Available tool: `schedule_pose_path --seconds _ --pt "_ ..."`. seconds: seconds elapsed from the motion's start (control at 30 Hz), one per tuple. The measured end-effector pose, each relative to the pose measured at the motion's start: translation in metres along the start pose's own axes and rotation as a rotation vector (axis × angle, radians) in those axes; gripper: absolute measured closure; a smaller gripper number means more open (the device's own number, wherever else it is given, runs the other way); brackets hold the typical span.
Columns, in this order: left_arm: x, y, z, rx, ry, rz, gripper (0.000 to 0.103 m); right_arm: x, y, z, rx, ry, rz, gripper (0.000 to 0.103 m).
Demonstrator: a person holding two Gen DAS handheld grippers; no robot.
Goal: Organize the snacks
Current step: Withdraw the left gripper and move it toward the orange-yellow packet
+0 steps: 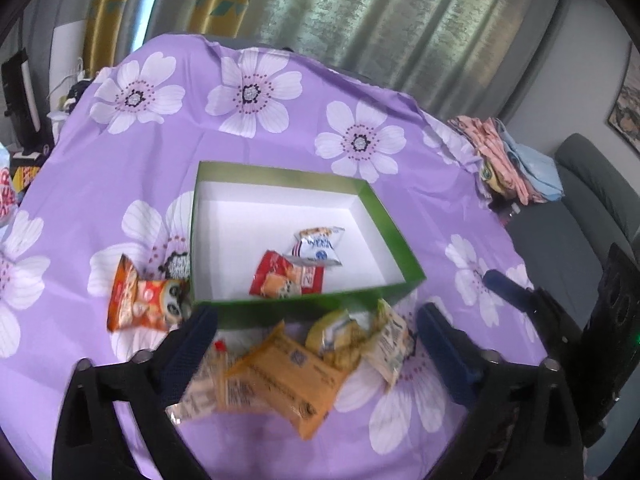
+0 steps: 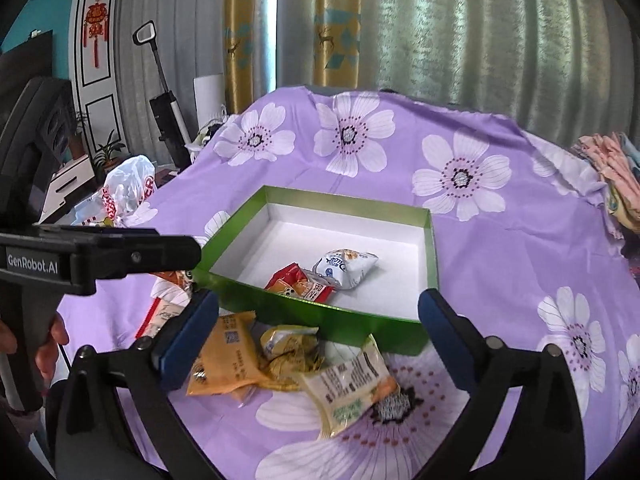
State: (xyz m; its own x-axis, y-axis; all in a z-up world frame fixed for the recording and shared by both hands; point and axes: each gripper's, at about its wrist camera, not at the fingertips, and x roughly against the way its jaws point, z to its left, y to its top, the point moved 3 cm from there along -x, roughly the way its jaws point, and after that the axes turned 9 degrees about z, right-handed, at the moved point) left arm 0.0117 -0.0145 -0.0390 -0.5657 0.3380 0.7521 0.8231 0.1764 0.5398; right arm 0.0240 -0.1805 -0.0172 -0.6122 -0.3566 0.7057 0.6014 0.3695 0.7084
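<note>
Both sets of jaws spread wide, nothing pinched. Left gripper (image 1: 316, 334) and right gripper (image 2: 318, 332) hang over the loose pile at the near side of the tabletop: flat orange packet (image 1: 280, 380), crumpled yellow wrapper (image 1: 336, 334), cream sachet (image 2: 348, 384), clear packet (image 1: 200, 396), all glossy crinkled film. Orange pouch (image 1: 140, 300) lies just left of the box. Box (image 1: 400, 240) sits mid-table: shallow rectangular card tray, green walls, matte white floor. Inside, near its front wall: red packet (image 1: 286, 276) touching puffy white packet (image 1: 318, 248). Cloth (image 1: 120, 180) is smooth purple with a white flower print. Folded fabric stack (image 1: 508, 160) at far right edge.
</note>
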Motion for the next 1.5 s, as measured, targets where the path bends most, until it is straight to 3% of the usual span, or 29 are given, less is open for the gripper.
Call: schedule_pose_path --seconds 0.67,1.5 --pt "0.025 -0.04 -0.017 -0.009 -0.022 0.014 0.001 0.053 -0.027 0.013 -0.026 -0.011 -0.044 0.001" --pt "0.01 -0.058 -0.004 0.029 -0.029 0.062 0.001 0.033 -0.042 0.028 -0.012 0.019 0.03 0.001"
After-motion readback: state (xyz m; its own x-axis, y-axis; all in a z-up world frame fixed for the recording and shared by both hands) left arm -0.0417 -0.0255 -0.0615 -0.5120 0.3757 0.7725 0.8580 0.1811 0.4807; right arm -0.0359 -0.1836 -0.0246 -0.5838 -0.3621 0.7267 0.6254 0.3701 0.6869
